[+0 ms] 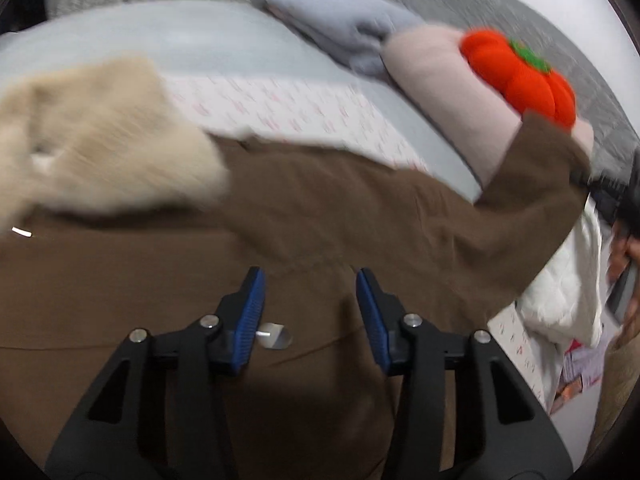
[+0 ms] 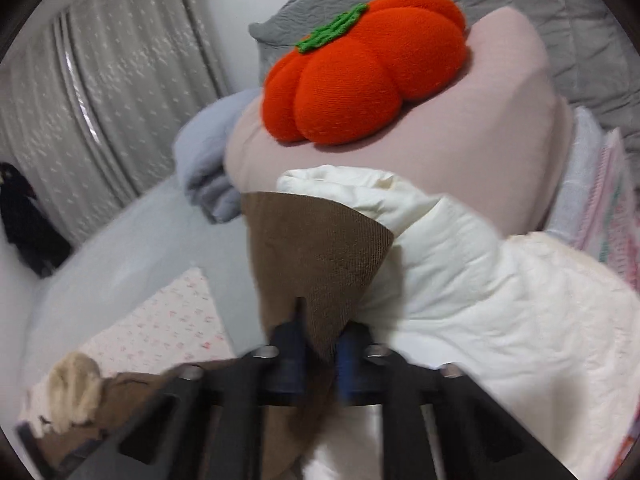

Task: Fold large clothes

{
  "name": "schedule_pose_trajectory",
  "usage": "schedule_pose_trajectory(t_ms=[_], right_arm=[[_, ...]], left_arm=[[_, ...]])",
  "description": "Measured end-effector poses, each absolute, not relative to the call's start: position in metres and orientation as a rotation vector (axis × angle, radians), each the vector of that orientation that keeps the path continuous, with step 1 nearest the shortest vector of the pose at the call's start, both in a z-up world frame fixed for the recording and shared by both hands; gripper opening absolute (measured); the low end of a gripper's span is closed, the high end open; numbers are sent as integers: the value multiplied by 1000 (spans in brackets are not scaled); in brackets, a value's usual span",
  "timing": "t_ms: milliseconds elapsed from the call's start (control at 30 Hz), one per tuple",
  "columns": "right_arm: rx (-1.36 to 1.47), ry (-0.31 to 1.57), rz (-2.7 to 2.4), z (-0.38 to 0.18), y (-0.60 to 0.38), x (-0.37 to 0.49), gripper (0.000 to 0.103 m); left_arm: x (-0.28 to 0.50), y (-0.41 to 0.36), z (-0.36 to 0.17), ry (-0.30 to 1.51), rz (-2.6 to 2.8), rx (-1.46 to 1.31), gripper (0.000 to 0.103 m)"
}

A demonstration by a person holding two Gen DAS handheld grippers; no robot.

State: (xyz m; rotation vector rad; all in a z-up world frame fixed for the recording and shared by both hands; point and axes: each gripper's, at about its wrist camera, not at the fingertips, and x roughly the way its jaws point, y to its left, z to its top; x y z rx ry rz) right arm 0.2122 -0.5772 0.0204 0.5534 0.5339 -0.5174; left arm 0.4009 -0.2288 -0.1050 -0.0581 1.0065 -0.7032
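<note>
Through the left wrist camera I saw one brown coat [image 1: 320, 208] spread across the bed [image 1: 208, 40], with one cream fur trim [image 1: 100, 152] at its upper left and one sleeve stretched out to the right, up against the pink pillow [image 1: 440, 92]. My left gripper [image 1: 310, 312] hovered over the coat with its two blue pads wide apart and nothing between them; one silver button [image 1: 274, 336] showed in the gap. Beyond the coat lay one white printed sheet [image 1: 288, 112], one folded grey blanket [image 1: 344, 16] and one orange pumpkin cushion [image 1: 520, 76]; the sheet's pink marks were too blurred for me to read. The bare stretch of bed lay toward the far left. Through the right wrist camera, my right gripper [image 2: 320, 344] was clamped on one corner of the brown coat, which stood up between the fingers. One white quilt [image 2: 500, 300] crowded the right side, touching the pink pillow, where the pumpkin cushion sat on top. Open bed lay to the left, bounded by curtains [image 2: 120, 100].
</note>
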Motion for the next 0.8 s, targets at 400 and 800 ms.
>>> schedule_pose_trajectory(t_ms=[400,800], right_arm=[[349,359,27,163,-424,246,6],[197,579,459,118,-162,341,9]], left_arm=[[384,-166,-48,947,-746,-174,73],[369,43,-25,872,-489,-281,86]])
